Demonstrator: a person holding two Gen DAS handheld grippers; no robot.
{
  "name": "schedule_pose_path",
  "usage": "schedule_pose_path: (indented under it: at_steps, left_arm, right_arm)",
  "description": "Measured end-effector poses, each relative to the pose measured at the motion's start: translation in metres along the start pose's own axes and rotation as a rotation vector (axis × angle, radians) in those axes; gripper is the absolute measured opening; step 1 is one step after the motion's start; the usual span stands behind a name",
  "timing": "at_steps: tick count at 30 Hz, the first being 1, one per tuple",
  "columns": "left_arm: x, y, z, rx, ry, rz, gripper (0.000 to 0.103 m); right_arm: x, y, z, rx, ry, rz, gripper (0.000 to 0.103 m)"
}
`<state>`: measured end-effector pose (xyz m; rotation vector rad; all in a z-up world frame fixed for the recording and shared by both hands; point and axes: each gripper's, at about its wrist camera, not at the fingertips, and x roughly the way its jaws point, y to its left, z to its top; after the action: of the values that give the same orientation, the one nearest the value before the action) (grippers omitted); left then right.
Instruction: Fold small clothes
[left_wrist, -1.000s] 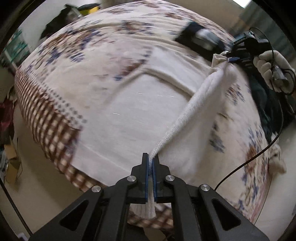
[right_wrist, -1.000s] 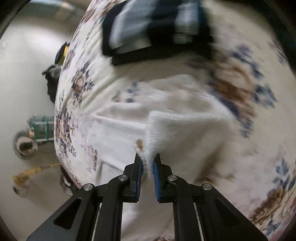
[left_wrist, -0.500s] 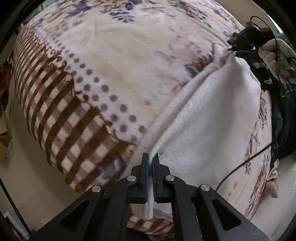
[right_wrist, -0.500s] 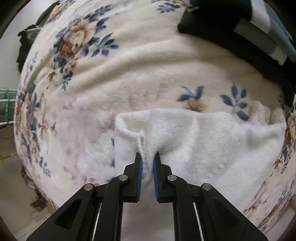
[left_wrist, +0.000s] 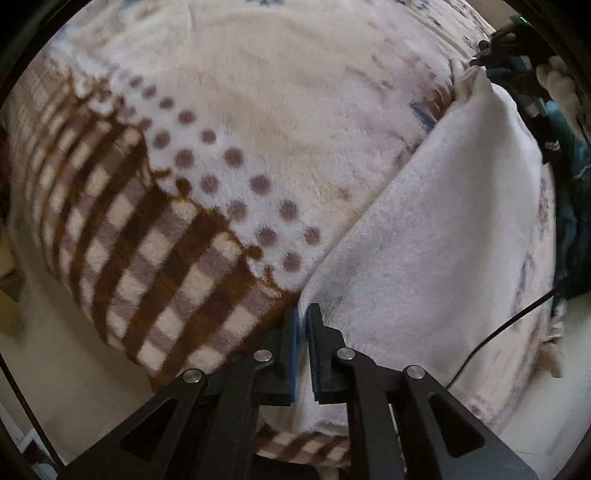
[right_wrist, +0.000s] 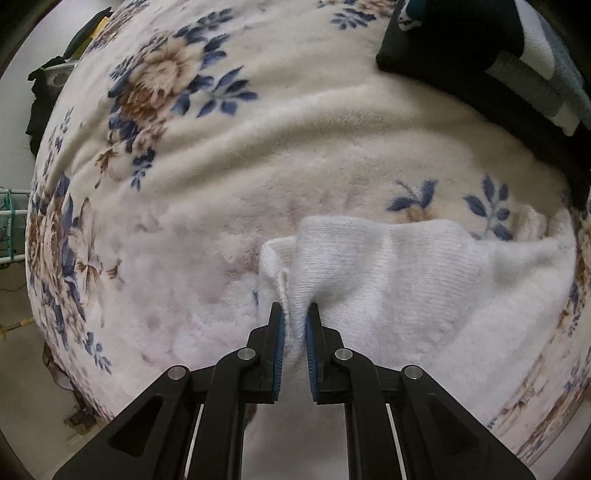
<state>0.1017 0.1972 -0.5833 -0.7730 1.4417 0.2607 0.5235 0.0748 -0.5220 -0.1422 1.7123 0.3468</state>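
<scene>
The white garment (left_wrist: 436, 236) lies folded on the floral blanket (right_wrist: 229, 155), its long axis running between the two grippers. The left gripper (left_wrist: 303, 325) pinches one corner, fingers narrow; the right gripper (right_wrist: 294, 325) clamps the opposite corner, so both ends are equally in reach.

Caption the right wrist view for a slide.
Right tool pinches a white knit garment on a floral blanket.

My left wrist camera looks along my left tongs (left_wrist: 303, 314), close over the bed (left_wrist: 258, 110) near its checked border. My right wrist camera looks along my right tongs (right_wrist: 294, 314), equally close, toward the flowered middle. Both views share the white garment (left_wrist: 443, 240), and my right tongs appear far off in the left view.
</scene>
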Motion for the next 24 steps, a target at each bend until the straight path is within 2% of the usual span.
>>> schedule_pose_path:
  at_steps: [1, 2, 3, 4, 5, 6, 8, 11, 12, 15, 17, 19, 20, 21, 24]
  left_arm:
    - [-0.002, 0.003, 0.001, -0.012, 0.012, -0.028, 0.011]
    - [-0.009, 0.008, 0.003, -0.023, 0.026, -0.048, 0.028]
    - [-0.015, 0.012, 0.005, -0.025, 0.031, -0.046, 0.047]
    - [-0.025, 0.016, 0.008, -0.028, 0.025, -0.056, 0.054]
    - [-0.035, 0.019, 0.012, -0.033, 0.014, -0.072, 0.059]
    - [-0.041, 0.019, 0.017, -0.034, 0.006, -0.076, 0.06]
    - [-0.056, 0.01, 0.039, -0.009, -0.018, -0.094, 0.06]
    - [-0.063, -0.019, 0.077, 0.062, -0.068, -0.116, 0.06]
    - [-0.061, -0.039, 0.096, 0.106, -0.086, -0.125, 0.06]
    - [-0.043, -0.09, 0.136, 0.218, -0.095, -0.123, 0.06]
    - [-0.023, -0.119, 0.153, 0.291, -0.06, -0.144, 0.06]
    - [-0.009, -0.135, 0.164, 0.332, -0.04, -0.114, 0.06]
    - [0.001, -0.144, 0.167, 0.358, -0.021, -0.116, 0.06]
    - [0.01, -0.15, 0.167, 0.381, 0.0, -0.076, 0.058]
    - [0.008, -0.14, 0.144, 0.395, 0.022, -0.009, 0.058]
  right_arm:
    - [0.0, -0.004, 0.001, -0.002, 0.009, 0.044, 0.019]
    - [-0.004, -0.01, 0.001, 0.006, 0.002, 0.086, 0.023]
    - [-0.013, -0.018, -0.003, 0.02, -0.018, 0.149, 0.032]
    - [-0.027, -0.03, -0.011, 0.037, -0.055, 0.226, 0.048]
    - [-0.043, -0.043, -0.02, 0.055, -0.097, 0.264, 0.056]
    - [-0.055, -0.054, -0.029, 0.061, -0.134, 0.266, 0.065]
    - [-0.081, -0.086, -0.059, 0.072, -0.215, 0.218, 0.066]
    - [-0.092, -0.135, -0.099, 0.143, -0.257, 0.135, 0.066]
    - [-0.09, -0.156, -0.116, 0.183, -0.255, 0.126, 0.066]
    - [-0.063, -0.208, -0.172, 0.331, -0.213, 0.145, 0.066]
    - [-0.045, -0.231, -0.201, 0.39, -0.175, 0.166, 0.066]
    - [-0.023, -0.25, -0.233, 0.437, -0.125, 0.206, 0.066]
    - [-0.012, -0.254, -0.249, 0.451, -0.105, 0.232, 0.066]
    - [-0.004, -0.257, -0.26, 0.451, -0.091, 0.246, 0.066]
    - [0.022, -0.252, -0.29, 0.455, -0.041, 0.293, 0.066]
